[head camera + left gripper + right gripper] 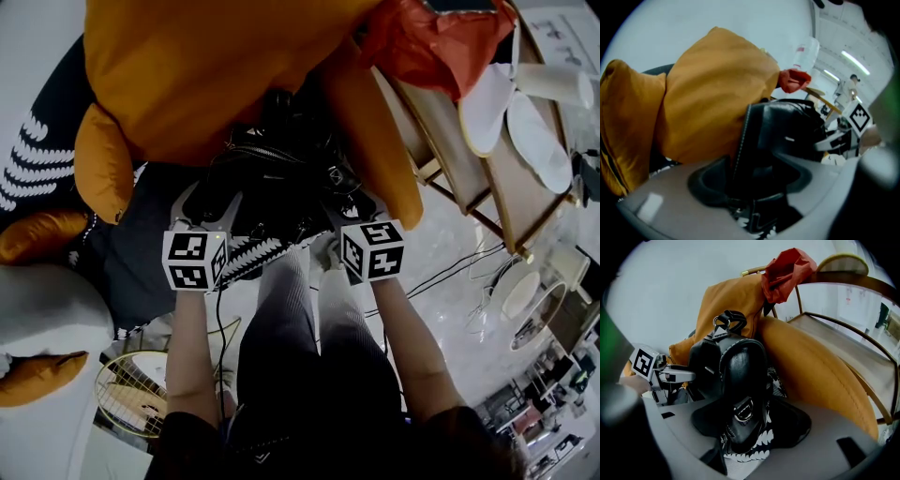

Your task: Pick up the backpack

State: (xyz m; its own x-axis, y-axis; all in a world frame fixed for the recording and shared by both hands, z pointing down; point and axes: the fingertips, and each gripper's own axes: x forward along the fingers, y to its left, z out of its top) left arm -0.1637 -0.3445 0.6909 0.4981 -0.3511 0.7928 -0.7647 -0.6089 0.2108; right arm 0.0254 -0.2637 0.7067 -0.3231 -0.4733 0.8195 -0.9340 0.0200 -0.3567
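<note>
A black leather backpack (pixel 281 169) leans upright against big orange cushions (pixel 216 66), its top handle up. My left gripper (pixel 214 202) is at its left side and my right gripper (pixel 352 211) at its right. In the left gripper view, the left gripper (pixel 752 180) is open, with a stitched side edge of the backpack (pixel 783 136) between the wide jaws. In the right gripper view, the right gripper (pixel 747 423) is open around the lower front pocket and metal buckle of the backpack (pixel 726 366). Neither gripper's pads seem to press on it.
A red cloth (pixel 431 42) hangs on a wooden rack (pixel 469 141) at the right, with white plates (pixel 539 141) on it. A black fabric with white leaf print (pixel 37 159) lies at the left. A wire basket (pixel 141 389) stands at the lower left, cables to the right.
</note>
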